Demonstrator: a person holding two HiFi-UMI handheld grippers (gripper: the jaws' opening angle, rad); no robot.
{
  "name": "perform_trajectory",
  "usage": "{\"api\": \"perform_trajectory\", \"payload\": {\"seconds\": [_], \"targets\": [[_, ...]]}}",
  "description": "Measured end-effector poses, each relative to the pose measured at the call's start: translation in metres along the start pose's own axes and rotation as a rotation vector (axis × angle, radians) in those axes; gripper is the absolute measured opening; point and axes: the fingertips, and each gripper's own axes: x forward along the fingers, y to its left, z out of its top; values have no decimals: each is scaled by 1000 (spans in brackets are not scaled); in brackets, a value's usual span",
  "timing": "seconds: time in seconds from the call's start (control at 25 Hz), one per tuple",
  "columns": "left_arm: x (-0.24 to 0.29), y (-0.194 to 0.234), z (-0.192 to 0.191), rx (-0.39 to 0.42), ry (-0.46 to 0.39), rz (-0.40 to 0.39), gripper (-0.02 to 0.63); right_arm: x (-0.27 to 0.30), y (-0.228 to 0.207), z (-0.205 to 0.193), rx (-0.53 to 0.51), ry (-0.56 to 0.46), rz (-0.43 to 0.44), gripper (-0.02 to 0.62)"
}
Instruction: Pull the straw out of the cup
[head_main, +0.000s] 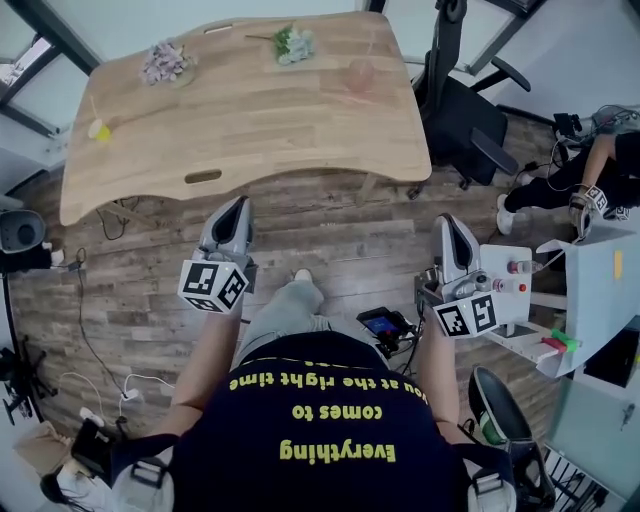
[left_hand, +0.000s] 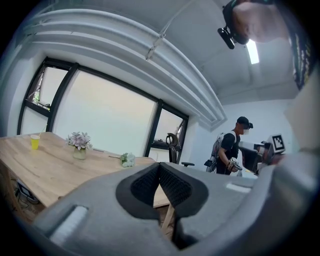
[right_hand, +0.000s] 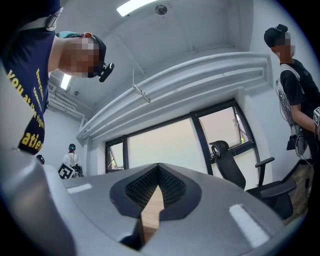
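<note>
A small yellow cup with a thin straw standing in it sits near the left end of the wooden table. It also shows far off in the left gripper view, the yellow cup on the table's left part. My left gripper and right gripper hang over the wooden floor, well short of the table's near edge and pointing toward it. Each has its jaws closed tip to tip with nothing between them, as the left gripper and right gripper show in their own views.
Two small flower vases and a pale pink cup stand along the table's far side. A black office chair is at its right end. Another person and a white cart are at the right. Cables lie on the floor at the left.
</note>
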Motion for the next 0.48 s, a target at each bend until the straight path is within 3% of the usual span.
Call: {"api": "perform_trajectory", "payload": {"seconds": [0.48], "targets": [[41, 37, 12, 9, 16, -61, 1, 48, -5, -3, -10, -7, -41, 6]]}}
